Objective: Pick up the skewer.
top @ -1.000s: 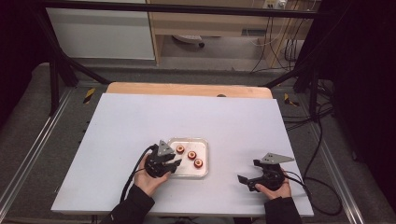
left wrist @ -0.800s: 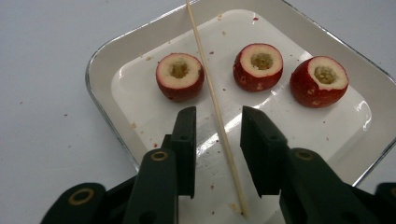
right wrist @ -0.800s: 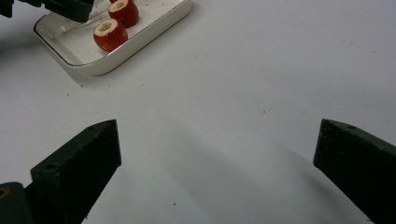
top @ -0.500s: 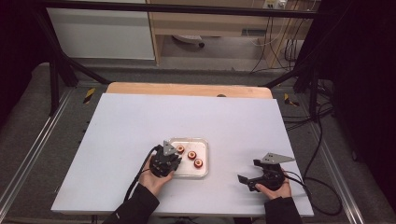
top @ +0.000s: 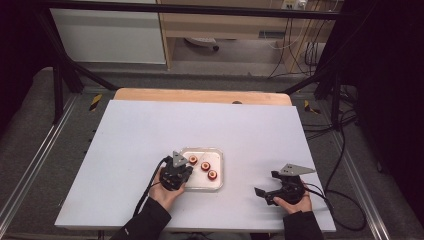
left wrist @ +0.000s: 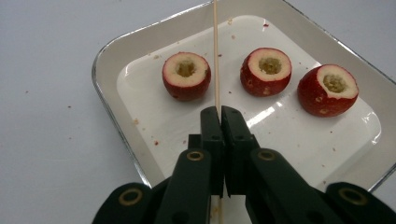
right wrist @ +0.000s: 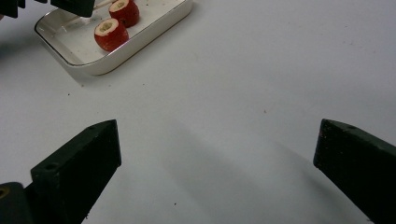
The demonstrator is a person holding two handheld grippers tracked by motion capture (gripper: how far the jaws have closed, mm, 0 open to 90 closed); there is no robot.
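A white tray (top: 201, 150) holds three red fruits with hollowed pale tops (left wrist: 186, 75) (left wrist: 266, 71) (left wrist: 328, 89); from above they lie in a diagonal row (top: 205, 166). My left gripper (left wrist: 220, 115) is shut on a thin wooden skewer (left wrist: 215, 56), which points up over the tray between the two left fruits. In the high view the left gripper (top: 181, 168) sits at the tray's near-left corner. My right gripper (top: 266, 183) rests open on the table to the right of the tray, and its jaws stand wide apart with nothing between them (right wrist: 219, 137).
The white tabletop (top: 150, 130) stretches far behind and to the left of the tray. In the right gripper view the tray (right wrist: 140, 46) lies at the upper left with two fruits in sight. Cables trail off the table's right side (top: 345, 150).
The left gripper has shifted slightly right, closer to the tray, still holding the skewer. The right gripper has stayed put.
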